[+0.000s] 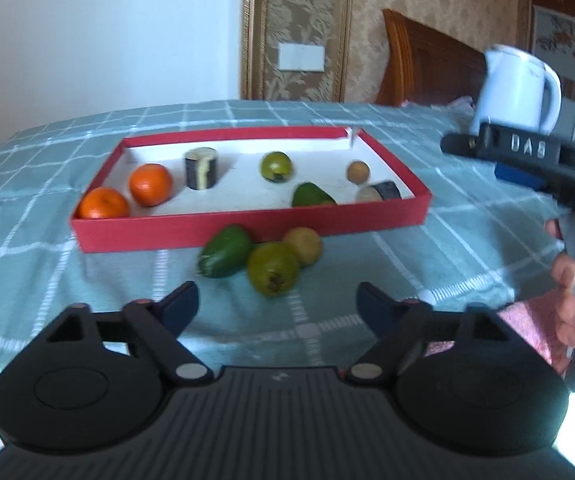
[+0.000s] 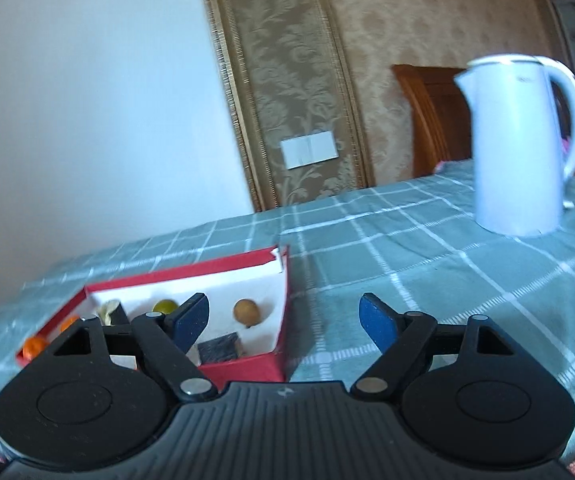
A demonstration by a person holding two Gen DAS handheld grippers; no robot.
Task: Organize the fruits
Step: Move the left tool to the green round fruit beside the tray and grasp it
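Note:
A red tray (image 1: 247, 226) with a white floor holds two oranges (image 1: 149, 184), a green fruit (image 1: 276, 166), a small brown fruit (image 1: 358, 171), an avocado (image 1: 311, 195) and two dark cylinder pieces (image 1: 200, 168). In front of it on the cloth lie an avocado (image 1: 225, 256), a green round fruit (image 1: 273, 268) and a brownish fruit (image 1: 303, 245). My left gripper (image 1: 277, 304) is open and empty just short of these three. My right gripper (image 2: 285, 320) is open and empty beside the tray's right end (image 2: 283, 300); it shows at the right in the left wrist view (image 1: 527, 160).
A white electric kettle (image 2: 519, 144) stands on the green checked tablecloth (image 2: 407, 264) at the back right. A wooden headboard (image 1: 427, 64) and a wall stand behind the table. A hand over pink cloth (image 1: 567, 308) is at the right edge.

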